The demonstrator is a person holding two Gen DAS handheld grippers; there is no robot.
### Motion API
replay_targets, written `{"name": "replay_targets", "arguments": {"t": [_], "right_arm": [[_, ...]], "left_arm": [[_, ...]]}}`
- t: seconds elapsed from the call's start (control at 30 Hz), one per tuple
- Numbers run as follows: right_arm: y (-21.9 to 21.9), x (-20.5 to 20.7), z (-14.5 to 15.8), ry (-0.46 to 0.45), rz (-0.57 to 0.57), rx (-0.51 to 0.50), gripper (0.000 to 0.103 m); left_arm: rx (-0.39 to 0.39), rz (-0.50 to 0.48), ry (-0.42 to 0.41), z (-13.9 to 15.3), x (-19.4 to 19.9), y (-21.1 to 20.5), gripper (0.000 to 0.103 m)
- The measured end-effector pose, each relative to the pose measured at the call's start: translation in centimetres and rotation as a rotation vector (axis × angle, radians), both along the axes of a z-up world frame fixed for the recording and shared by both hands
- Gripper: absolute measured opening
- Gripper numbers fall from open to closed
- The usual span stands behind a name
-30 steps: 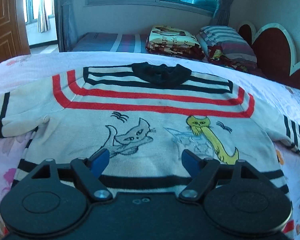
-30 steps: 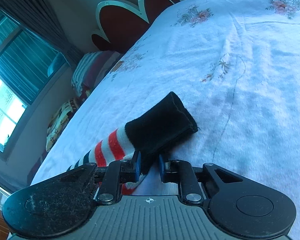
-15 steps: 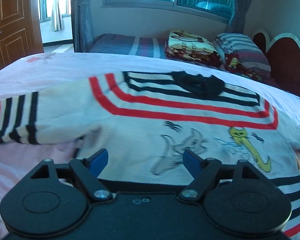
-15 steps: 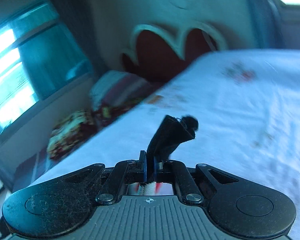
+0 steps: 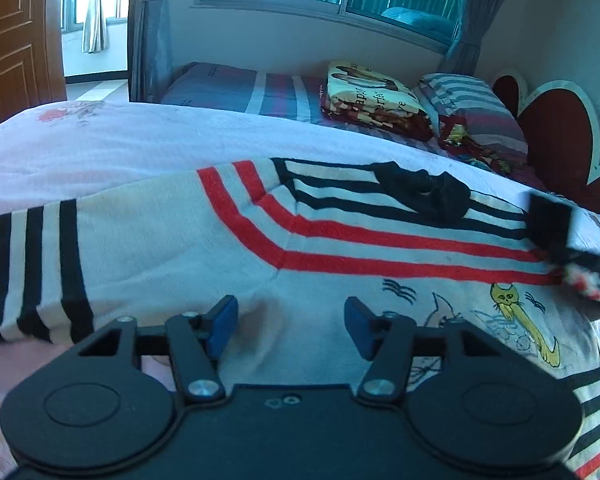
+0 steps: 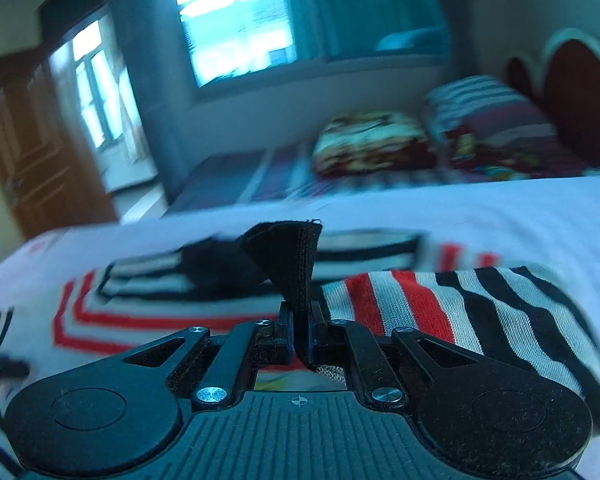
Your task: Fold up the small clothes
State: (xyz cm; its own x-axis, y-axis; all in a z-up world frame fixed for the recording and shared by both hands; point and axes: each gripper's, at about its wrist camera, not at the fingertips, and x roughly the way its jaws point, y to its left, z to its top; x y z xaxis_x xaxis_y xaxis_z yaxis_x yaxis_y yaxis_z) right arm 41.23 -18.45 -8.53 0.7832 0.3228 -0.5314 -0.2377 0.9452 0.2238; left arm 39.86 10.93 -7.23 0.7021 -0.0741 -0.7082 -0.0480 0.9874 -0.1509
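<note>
A small cream sweater [image 5: 308,280] with red and black stripes, a black collar [image 5: 424,194] and cat drawings lies flat on the bed. My left gripper [image 5: 290,324] is open and empty, low over the sweater's left armpit, beside the striped left sleeve [image 5: 36,272]. My right gripper [image 6: 299,338] is shut on the black cuff [image 6: 292,260] of the right sleeve [image 6: 460,312] and holds it raised over the sweater's body. The cuff also shows in the left wrist view [image 5: 548,224] at the right edge.
The bed has a pale floral cover [image 5: 100,140]. Behind it lie a striped mattress [image 5: 240,92], folded blankets [image 5: 376,96], a striped pillow [image 5: 472,100] and a red heart-shaped headboard [image 5: 556,136]. A wooden door [image 5: 12,40] stands at the far left.
My right gripper has lifted the sleeve cuff and swung it left over the sweater's body. My left gripper has moved left toward the left sleeve and stays open.
</note>
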Motion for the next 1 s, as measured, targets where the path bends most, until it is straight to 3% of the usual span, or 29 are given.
{"name": "replay_targets", "arguments": {"t": [0.13, 0.17, 0.23, 0.37, 0.5, 0.6, 0.73, 0.8, 0.83, 0.9, 1.0], "right_arm": [[6.7, 0.2, -3.2, 0.057, 0.097, -0.054, 0.006], [7.5, 0.3, -4.2, 0.07, 0.107, -0.076, 0.012], [8.8, -0.5, -4.6, 0.026, 0.127, -0.092, 0.048], [6.7, -2.3, -3.3, -0.074, 0.01, -0.036, 0.049], [1.7, -4.2, -1.4, -0.114, -0.205, 0.076, 0.049], [-2.7, -5.4, -0.7, -0.106, -0.345, 0.178, 0.049], [-7.9, -7.2, -1.2, -0.057, -0.485, 0.323, 0.049], [-10.4, -7.6, -2.2, -0.008, -0.537, 0.44, 0.049], [-11.5, -7.8, -2.9, 0.02, -0.554, 0.515, 0.049], [-13.8, -7.9, -4.7, 0.081, -0.579, 0.687, 0.049], [-15.9, -7.9, -7.4, 0.142, -0.582, 0.913, 0.049]], "left_arm": [[-0.027, -0.016, 0.015, -0.1, 0.3, 1.4, 0.063], [-0.036, -0.02, 0.019, -0.1, 0.3, 1.7, 0.064], [-0.061, -0.03, 0.023, -0.3, 0.4, 1.9, 0.066], [-0.162, -0.071, 0.023, -0.8, 1.5, 0.8, 0.062], [-0.329, -0.165, 0.031, -1.8, 3.9, -2.5, 0.055], [-0.424, -0.217, 0.063, -3.3, 6.2, -5.4, 0.051], [-0.473, -0.235, 0.104, -5.3, 8.8, -8.1, 0.04], [-0.448, -0.227, 0.104, -5.7, 9.7, -9.1, 0.023], [-0.433, -0.224, 0.104, -5.7, 10.1, -9.2, 0.005], [-0.422, -0.214, 0.062, -5.0, 9.8, -8.9, 0.004], [-0.326, -0.227, -0.035, -2.6, 8.6, -7.7, 0.004]]}}
